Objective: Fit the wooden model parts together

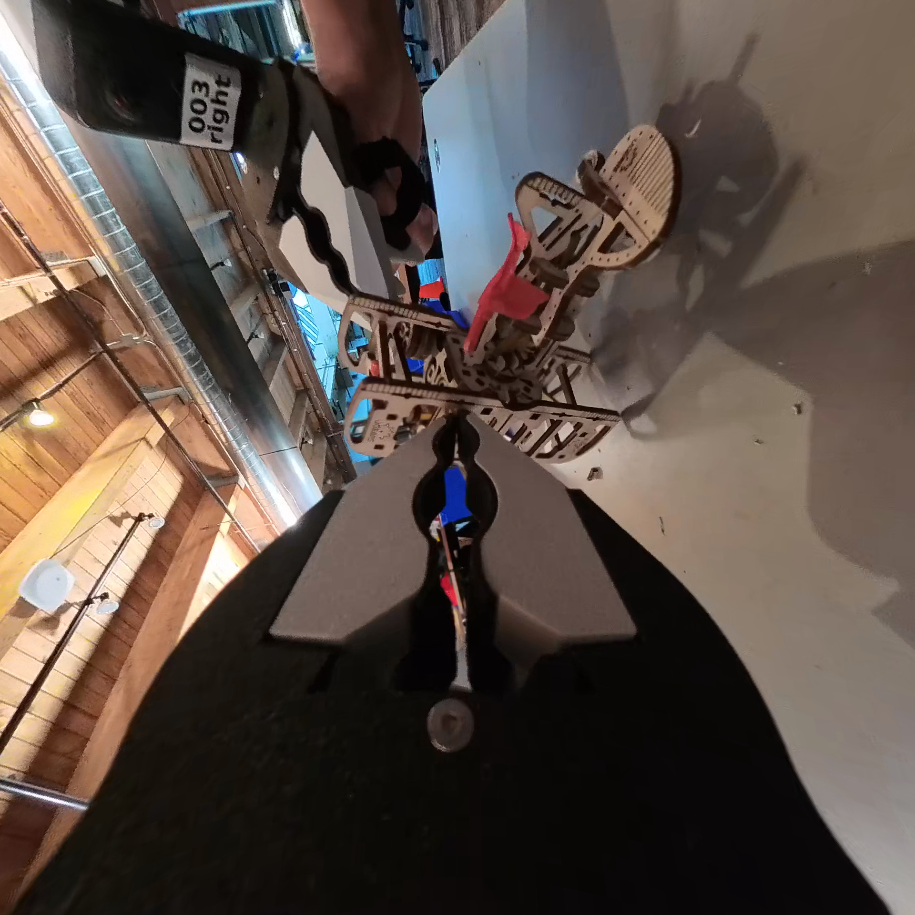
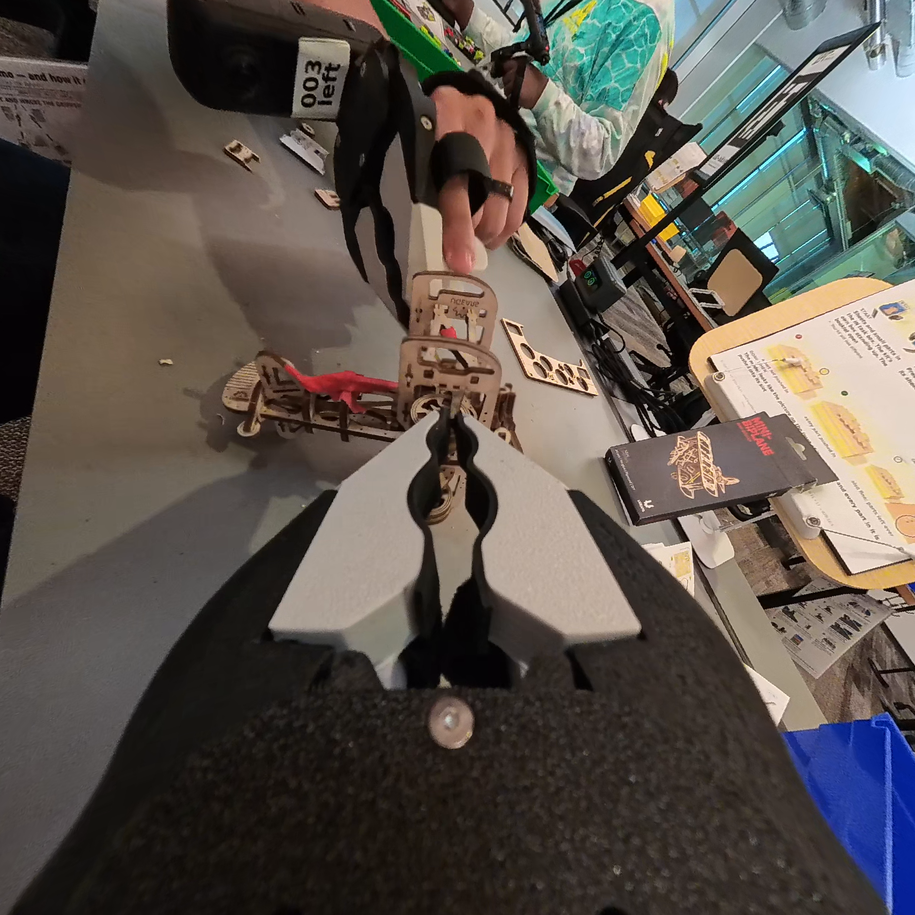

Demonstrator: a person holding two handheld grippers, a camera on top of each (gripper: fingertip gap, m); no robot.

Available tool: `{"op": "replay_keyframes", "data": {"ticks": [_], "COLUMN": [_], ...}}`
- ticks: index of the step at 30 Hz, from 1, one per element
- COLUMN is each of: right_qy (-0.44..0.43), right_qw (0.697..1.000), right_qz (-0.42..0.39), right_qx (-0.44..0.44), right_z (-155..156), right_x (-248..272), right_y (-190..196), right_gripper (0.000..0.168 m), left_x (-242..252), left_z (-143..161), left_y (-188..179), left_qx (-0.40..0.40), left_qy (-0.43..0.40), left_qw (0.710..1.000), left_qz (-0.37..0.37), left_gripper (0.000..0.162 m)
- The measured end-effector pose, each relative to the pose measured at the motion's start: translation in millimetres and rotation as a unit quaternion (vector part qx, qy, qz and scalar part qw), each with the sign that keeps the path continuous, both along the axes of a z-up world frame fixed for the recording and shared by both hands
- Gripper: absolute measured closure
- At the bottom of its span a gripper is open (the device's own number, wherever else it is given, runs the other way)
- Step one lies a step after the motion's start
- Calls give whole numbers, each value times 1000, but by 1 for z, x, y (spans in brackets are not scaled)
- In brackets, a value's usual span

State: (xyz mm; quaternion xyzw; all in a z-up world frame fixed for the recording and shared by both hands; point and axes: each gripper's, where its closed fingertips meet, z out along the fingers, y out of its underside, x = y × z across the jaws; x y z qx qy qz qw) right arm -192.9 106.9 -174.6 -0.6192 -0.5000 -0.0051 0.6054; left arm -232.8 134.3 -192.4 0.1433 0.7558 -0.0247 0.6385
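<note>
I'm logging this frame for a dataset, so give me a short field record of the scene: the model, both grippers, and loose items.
model: wooden biplane model on grey table, red tape on its body
left gripper: shut on a wing edge
right gripper: shut on a thin part at the model's nose
loose parts: punched wooden sheet, small pieces
packaging: black box at table edge

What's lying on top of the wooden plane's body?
A strip of red tape lies along the wooden plane behind the wings. Whatever sits beneath the tape is covered.
</note>
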Motion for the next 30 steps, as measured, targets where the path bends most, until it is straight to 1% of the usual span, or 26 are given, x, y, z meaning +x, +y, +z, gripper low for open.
{"op": "replay_keyframes", "data": {"ticks": [4,9,12,18,20,23,25,27,30], "right_qy": [0,-4,-8,1,6,-1,-3,-2,-1], "right_qw": [1000,1000,1000,1000,1000,1000,1000,1000,1000], "right_qz": [0,1,2,0,1,2,2,-1,-2], "right_qx": [0,1,0,-3,-3,-3,-4,-2,-2], "right_z": [0,0,-1,0,1,0,0,1,0], "right_x": [0,0,-2,4,5,4,5,6,6], "right_y": [0,0,-1,-6,-8,-9,-11,-12,-13], "right_gripper": [168,168,168,168,168,168,168,168,168], "left_x": [-2,1,2,1,2,2,1,-1,-2], "left_z": [0,8,11,5,3,1,0,1,4], "left_y": [-5,-5,-5,-1,3,6,6,6,2], "left_qx": [9,50,66,47,19,-52,-75,-62,-19], "left_qy": [-4,-55,-72,-55,-43,-15,-10,-24,-59], "left_qw": [1000,997,995,997,999,998,997,998,998], "left_qz": [-13,-23,-23,-13,-2,15,18,15,8], "left_gripper": [162,162,162,162,162,162,162,162,162]}}
